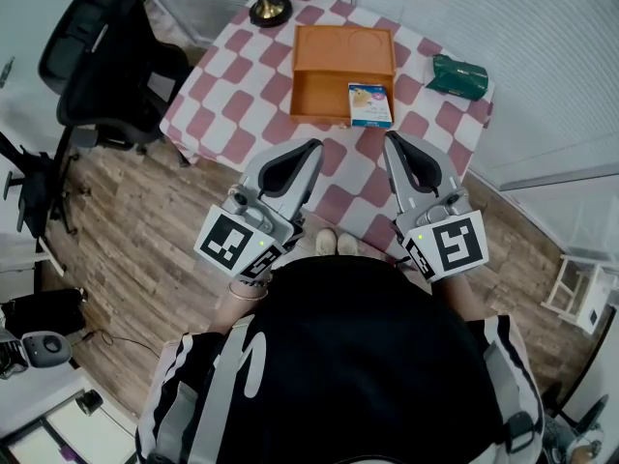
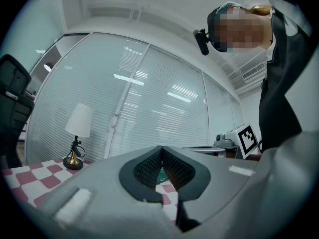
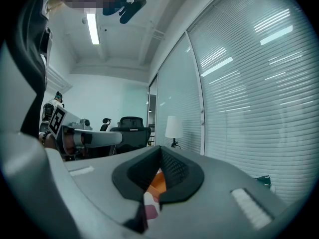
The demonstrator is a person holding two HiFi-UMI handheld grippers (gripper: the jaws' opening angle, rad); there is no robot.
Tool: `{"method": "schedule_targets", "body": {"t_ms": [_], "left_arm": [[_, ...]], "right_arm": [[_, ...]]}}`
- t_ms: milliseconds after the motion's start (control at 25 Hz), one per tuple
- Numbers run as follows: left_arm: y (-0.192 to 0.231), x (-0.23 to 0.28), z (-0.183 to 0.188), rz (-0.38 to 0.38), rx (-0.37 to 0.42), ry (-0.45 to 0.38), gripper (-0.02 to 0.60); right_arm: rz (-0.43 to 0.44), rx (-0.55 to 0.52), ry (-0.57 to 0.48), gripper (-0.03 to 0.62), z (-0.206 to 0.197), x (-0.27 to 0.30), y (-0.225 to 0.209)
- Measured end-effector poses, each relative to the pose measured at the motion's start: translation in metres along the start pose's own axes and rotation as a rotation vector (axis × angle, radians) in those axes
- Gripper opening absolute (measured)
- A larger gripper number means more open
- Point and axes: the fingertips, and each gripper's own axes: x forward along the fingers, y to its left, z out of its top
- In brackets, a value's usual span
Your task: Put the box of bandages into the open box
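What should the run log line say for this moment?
phase: before grasp | left gripper: jaws shut, empty | right gripper: jaws shut, empty | bandage box: untouched, at front right corner of open orange box

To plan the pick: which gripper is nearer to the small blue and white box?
The right gripper: the bandage box lies just ahead of its tip, while the left gripper is farther aside.

The desk [image 1: 237, 75] is covered with a red-and-white checked cloth. A lamp [image 1: 270, 8] stands at its far left corner. An orange open box [image 1: 334, 61] lies in the middle, with the box of bandages [image 1: 370, 104] at its near right corner. A green packet [image 1: 458, 75] lies by the right edge.
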Motion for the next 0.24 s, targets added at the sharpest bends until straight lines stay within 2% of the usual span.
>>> {"method": "schedule_targets", "body": {"t_ms": [240], "left_arm": [[-0.0027, -0.0004, -0.0005, 0.000, 0.003, 0.004, 0.000]], "right_arm": [[0.001, 0.000, -0.002, -0.002, 0.0000, -0.0019, 0.0007]]}}
